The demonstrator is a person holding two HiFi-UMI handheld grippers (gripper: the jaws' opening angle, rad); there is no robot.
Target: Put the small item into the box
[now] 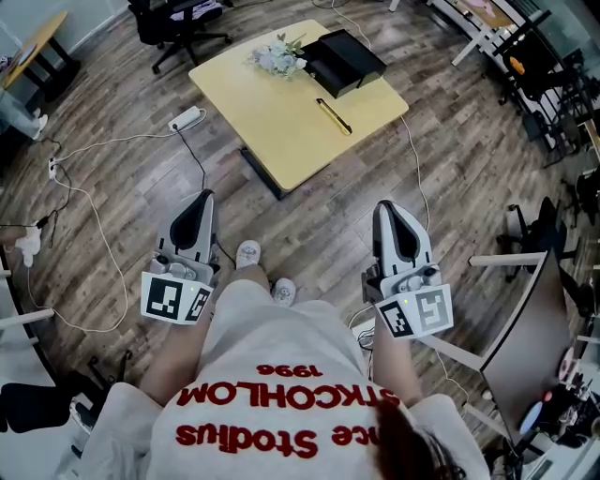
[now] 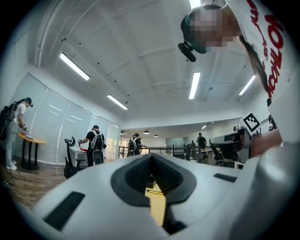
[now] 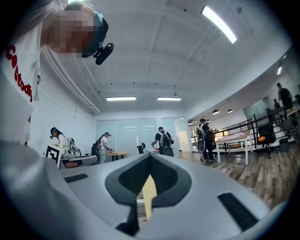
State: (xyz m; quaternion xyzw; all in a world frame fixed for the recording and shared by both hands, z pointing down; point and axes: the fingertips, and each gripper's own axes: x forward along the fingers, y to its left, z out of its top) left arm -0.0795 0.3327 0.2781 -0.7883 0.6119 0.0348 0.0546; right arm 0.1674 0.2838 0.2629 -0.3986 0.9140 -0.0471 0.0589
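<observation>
A yellow table (image 1: 281,122) stands ahead of me on the wood floor. On its far corner sits an open black box (image 1: 342,61), beside a bunch of pale flowers (image 1: 277,58). A thin dark pen-like item (image 1: 334,115) lies near the table's right edge. My left gripper (image 1: 202,197) and right gripper (image 1: 386,206) hang close to my body, well short of the table, both shut and empty. In the left gripper view the shut gripper (image 2: 151,157) frames a strip of the yellow table (image 2: 157,208). The right gripper view shows its gripper (image 3: 150,157) shut too.
A white power strip (image 1: 186,118) and loose cables (image 1: 84,202) lie on the floor to the left. A black office chair (image 1: 183,23) stands behind the table. A desk (image 1: 525,328) and chairs crowd the right side. Several people stand at desks in the gripper views.
</observation>
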